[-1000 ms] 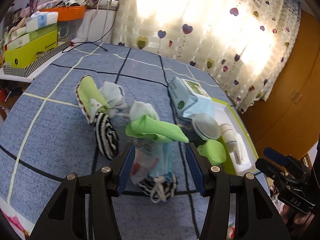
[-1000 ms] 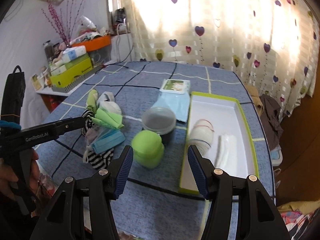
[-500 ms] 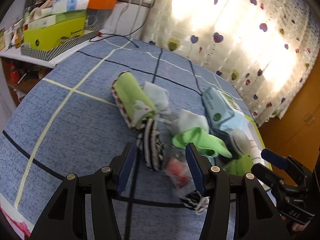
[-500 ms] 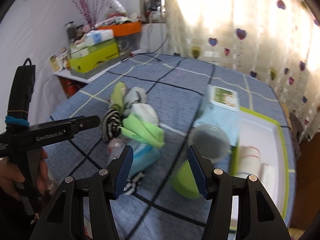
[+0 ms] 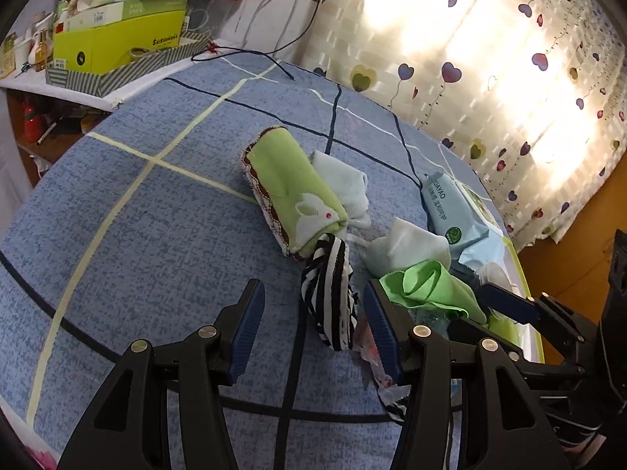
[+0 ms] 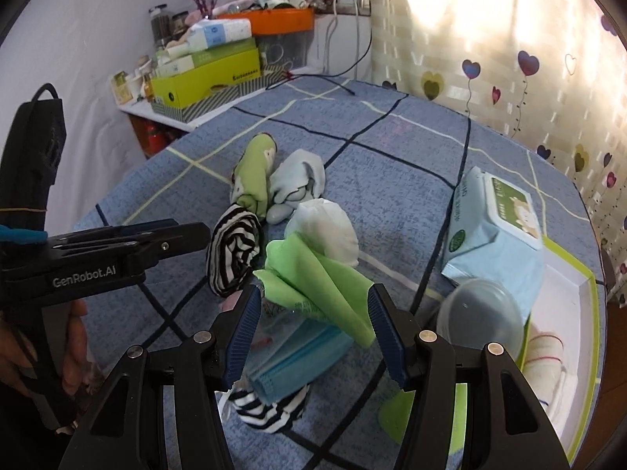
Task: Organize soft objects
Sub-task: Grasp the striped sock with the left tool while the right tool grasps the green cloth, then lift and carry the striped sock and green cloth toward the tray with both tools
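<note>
Jaws wide on both grippers, nothing held; right gripper (image 6: 313, 329) over green cloth (image 6: 313, 274): light, limp, take the bunched fold

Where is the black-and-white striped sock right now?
In the left wrist view, the striped sock lies on the blue cloth between the open left gripper fingers, touching the green rabbit towel.

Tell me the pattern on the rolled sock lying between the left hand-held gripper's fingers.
Black and white stripes on the rolled sock, clearest in the left wrist view.
</note>
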`<state>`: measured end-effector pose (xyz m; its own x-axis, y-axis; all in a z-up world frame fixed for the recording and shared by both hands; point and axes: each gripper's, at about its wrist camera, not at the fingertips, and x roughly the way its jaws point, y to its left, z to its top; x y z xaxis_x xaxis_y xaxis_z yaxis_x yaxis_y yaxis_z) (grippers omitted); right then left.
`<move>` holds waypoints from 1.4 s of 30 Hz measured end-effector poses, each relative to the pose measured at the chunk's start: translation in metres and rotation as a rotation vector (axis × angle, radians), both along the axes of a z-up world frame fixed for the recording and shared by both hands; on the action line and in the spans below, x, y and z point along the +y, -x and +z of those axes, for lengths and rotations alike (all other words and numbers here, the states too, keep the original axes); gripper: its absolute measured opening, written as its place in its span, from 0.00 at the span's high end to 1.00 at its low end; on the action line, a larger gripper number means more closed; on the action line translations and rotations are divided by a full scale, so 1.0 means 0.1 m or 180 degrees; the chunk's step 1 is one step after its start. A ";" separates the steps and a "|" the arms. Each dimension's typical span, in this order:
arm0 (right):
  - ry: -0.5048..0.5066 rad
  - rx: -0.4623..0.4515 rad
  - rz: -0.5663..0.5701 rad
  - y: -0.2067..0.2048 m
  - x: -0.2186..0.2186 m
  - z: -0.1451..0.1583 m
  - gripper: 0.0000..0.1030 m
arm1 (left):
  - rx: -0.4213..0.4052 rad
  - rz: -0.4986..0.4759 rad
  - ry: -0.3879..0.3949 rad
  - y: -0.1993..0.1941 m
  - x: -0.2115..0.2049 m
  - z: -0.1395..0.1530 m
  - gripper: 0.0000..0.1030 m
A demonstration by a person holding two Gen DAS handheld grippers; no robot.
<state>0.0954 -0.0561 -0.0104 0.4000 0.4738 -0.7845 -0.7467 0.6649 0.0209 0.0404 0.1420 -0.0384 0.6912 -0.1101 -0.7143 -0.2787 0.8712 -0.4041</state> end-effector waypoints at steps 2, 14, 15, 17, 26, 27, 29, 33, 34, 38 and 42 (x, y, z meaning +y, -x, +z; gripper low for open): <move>0.0026 0.0007 0.0007 -0.03 0.04 -0.02 0.45 | 0.0018 -0.0027 0.0023 -0.03 -0.01 -0.03 0.48; -0.0004 0.0025 0.0022 -0.07 0.06 -0.02 0.93 | 0.0143 -0.0120 0.0087 -0.26 -0.10 -0.19 0.48; -0.0013 0.0012 0.0011 -0.06 0.05 -0.01 0.93 | 0.0167 -0.0120 0.0070 -0.28 -0.11 -0.20 0.48; -0.0038 -0.0011 -0.0019 -0.05 0.01 0.02 0.93 | 0.0166 -0.0155 0.0044 -0.30 -0.14 -0.22 0.48; -0.0154 -0.0163 -0.0104 0.09 -0.15 0.23 0.94 | 0.0133 -0.0158 -0.0052 -0.22 -0.13 -0.19 0.82; -0.0160 -0.0177 -0.0118 0.10 -0.17 0.25 0.94 | 0.0104 -0.0153 -0.0059 -0.19 -0.13 -0.16 0.83; -0.0183 -0.0209 -0.0143 0.14 -0.20 0.29 0.94 | 0.0032 -0.0152 -0.0084 -0.13 -0.13 -0.09 0.84; -0.0239 -0.0275 -0.0199 0.23 -0.28 0.38 0.94 | -0.0118 -0.0168 -0.0095 0.01 -0.13 0.07 0.84; -0.0262 -0.0296 -0.0220 0.25 -0.30 0.40 0.94 | -0.0153 -0.0173 -0.0108 0.04 -0.14 0.11 0.84; -0.0335 -0.0351 -0.0268 0.35 -0.36 0.48 0.94 | -0.0255 -0.0191 -0.0139 0.14 -0.17 0.24 0.84; -0.0387 -0.0416 -0.0278 0.45 -0.42 0.56 0.94 | -0.0361 -0.0231 -0.0170 0.23 -0.22 0.36 0.84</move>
<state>0.0499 -0.0979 0.0452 0.5384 0.5209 -0.6624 -0.6878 0.7258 0.0116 0.0171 0.1199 -0.0024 0.7594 -0.1265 -0.6382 -0.1695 0.9086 -0.3818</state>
